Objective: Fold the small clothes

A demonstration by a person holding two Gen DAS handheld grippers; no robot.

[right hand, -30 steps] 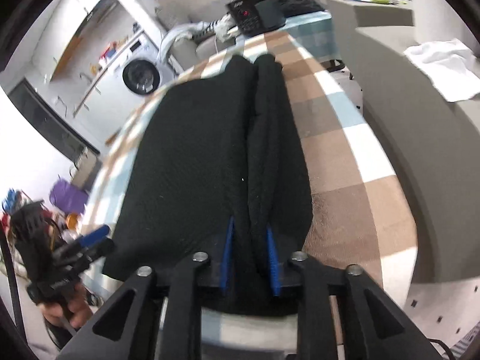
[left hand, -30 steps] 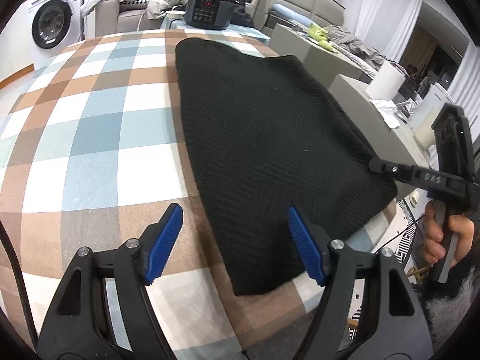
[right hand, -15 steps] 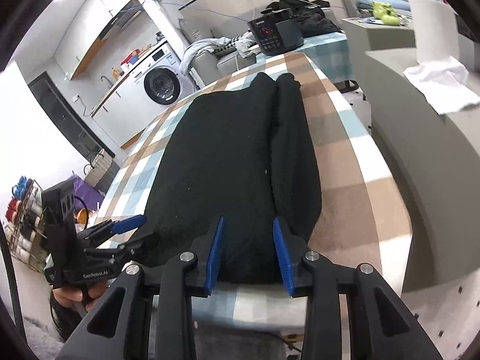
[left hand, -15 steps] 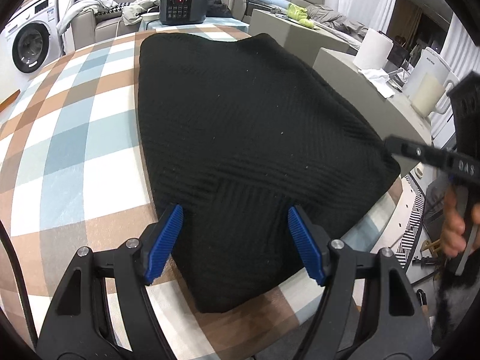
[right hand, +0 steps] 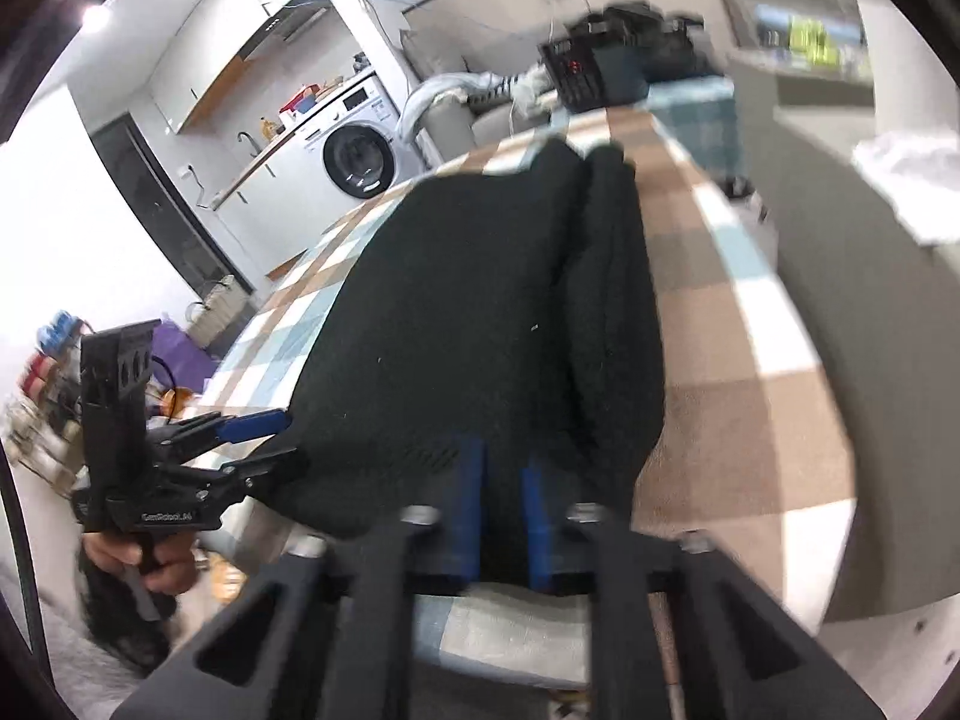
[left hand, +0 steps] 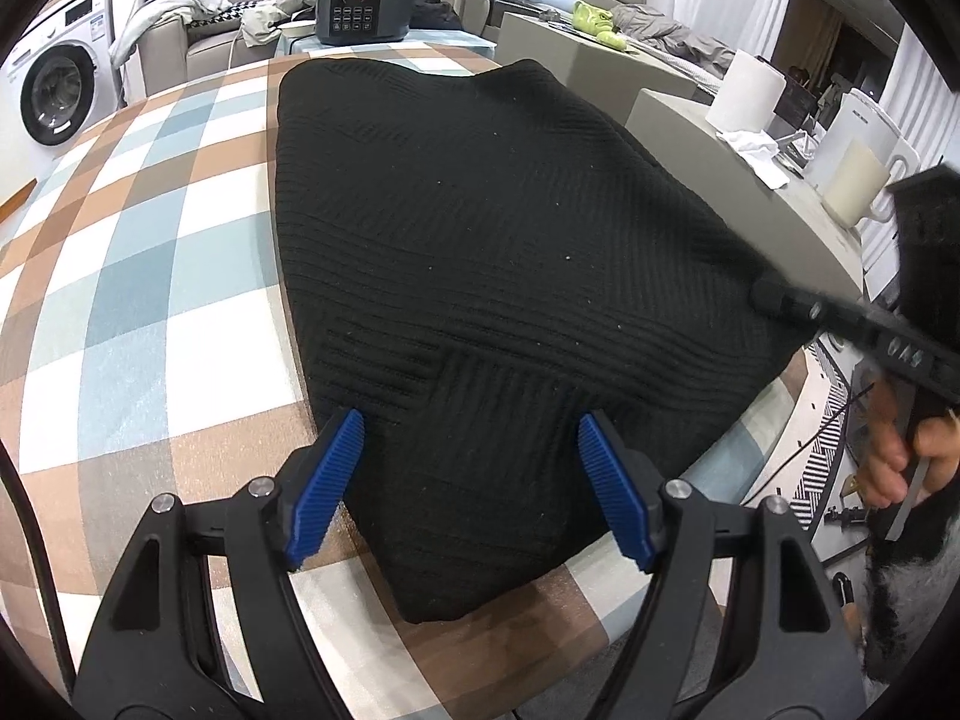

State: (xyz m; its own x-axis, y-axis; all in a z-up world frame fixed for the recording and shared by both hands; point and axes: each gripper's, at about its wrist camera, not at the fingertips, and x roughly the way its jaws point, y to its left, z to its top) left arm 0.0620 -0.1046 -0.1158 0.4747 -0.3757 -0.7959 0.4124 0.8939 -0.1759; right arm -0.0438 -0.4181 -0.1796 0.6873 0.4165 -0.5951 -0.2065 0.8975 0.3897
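Black knit garment lies flat along the checked surface, long axis running away from the near edge toward the black multicooker at the far end. Seen from the right wrist, its right-hand side is folded over into a thick lengthwise roll. Left gripper sits over the garment's near corner with jaws wide apart, blue pads either side of the knit, not pressing on it (nothing held). Right gripper is at the garment's near hem, just left of the roll; its jaws have just been closing and now stand nearly together, with a pinch of black fabric between the pads. That view is motion-blurred, so the exact contact line is hard to read. From the left wrist the right gripper's arm reaches onto the garment's right edge, with a hand on its grip below. White washing machine stands well beyond the garment's left side. White paper roll stands on the grey counter off to the garment's right.
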